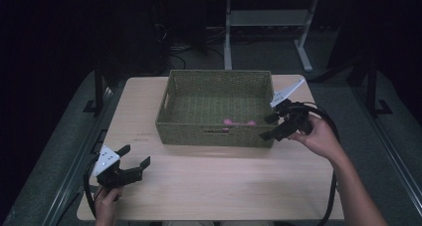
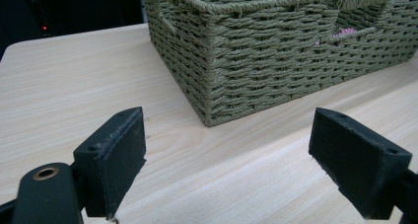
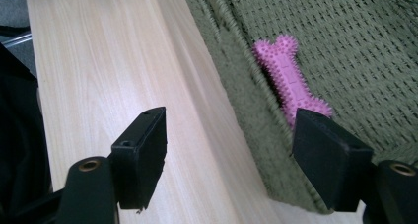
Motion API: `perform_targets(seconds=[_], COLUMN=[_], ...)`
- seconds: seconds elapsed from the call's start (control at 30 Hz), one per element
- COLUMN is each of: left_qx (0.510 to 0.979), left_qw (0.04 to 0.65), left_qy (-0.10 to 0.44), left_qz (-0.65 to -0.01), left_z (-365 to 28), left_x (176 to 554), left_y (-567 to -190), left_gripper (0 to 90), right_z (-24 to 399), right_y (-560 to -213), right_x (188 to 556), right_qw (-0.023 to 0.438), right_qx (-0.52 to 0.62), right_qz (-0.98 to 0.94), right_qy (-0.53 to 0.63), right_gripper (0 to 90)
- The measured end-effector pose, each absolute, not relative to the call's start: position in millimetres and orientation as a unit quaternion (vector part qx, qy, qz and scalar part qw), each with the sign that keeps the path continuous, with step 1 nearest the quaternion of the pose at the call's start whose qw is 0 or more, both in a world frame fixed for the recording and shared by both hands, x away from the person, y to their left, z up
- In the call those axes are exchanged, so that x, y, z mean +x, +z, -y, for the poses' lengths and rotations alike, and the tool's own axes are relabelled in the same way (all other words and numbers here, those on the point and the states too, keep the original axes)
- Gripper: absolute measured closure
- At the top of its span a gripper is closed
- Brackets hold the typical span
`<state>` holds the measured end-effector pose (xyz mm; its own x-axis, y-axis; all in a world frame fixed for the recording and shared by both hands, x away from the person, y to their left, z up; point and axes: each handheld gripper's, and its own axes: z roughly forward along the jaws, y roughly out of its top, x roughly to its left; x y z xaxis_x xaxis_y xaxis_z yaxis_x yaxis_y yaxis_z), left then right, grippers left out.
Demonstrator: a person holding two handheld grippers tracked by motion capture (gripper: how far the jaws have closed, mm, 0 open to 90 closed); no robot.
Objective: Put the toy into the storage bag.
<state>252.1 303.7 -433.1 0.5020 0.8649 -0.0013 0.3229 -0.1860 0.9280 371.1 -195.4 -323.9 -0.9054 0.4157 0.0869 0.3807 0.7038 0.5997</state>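
Observation:
A green woven basket (image 1: 214,135) stands at the back middle of the wooden table (image 1: 224,186). A pink spiky bone toy (image 1: 239,122) lies inside it against the front wall. My right gripper (image 1: 266,127) hovers at the basket's front right corner, open. In the right gripper view its jaws (image 3: 229,135) straddle the basket (image 3: 355,36) wall from above, with the pink bone toy (image 3: 291,81) just beyond the right jaw and nothing gripped. My left gripper (image 1: 136,155) rests near the table's front left, open and empty (image 2: 226,150), facing the basket (image 2: 276,61).
The pink toy (image 2: 343,33) shows through the basket's handle slot. A white desk frame (image 1: 268,22) and cables stand on the dark floor behind the table. Bare tabletop stretches in front of the basket between the two hands.

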Motion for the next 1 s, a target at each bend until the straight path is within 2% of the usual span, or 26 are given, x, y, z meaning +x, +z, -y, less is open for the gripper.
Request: perform_targets(seconds=[0.27,0.7,0.87,0.97,1.0], left_qx=[0.717,0.72,0.718,0.716,0.716], left_qw=[0.485,0.483,0.485,0.485,0.486], left_qy=[0.279,0.279,0.28,0.279,0.279], left_qz=[-0.414,-0.412,-0.414,-0.416,-0.416], left_z=[-303.5,-303.3,-304.2,-304.5,-304.2], left_x=[251.7,251.9,251.5,252.4,252.6], left_y=[-433.2,-433.3,-433.4,-433.6,-433.6], left_gripper=[13.8,13.8,13.8,13.8,13.8], right_z=[204.5,222.9,229.8,235.5,238.7], right_y=[-336.7,-376.4,-387.6,-398.6,-406.5], right_x=[352.1,320.7,306.7,289.8,276.9], right_qw=[0.025,0.021,0.034,0.056,0.079], right_qx=[0.222,0.246,0.258,0.27,0.282], right_qz=[-0.918,-0.91,-0.901,-0.89,-0.881], right_qy=[0.327,0.334,0.348,0.362,0.371], right_gripper=[29.0,28.2,25.4,23.8,21.2])
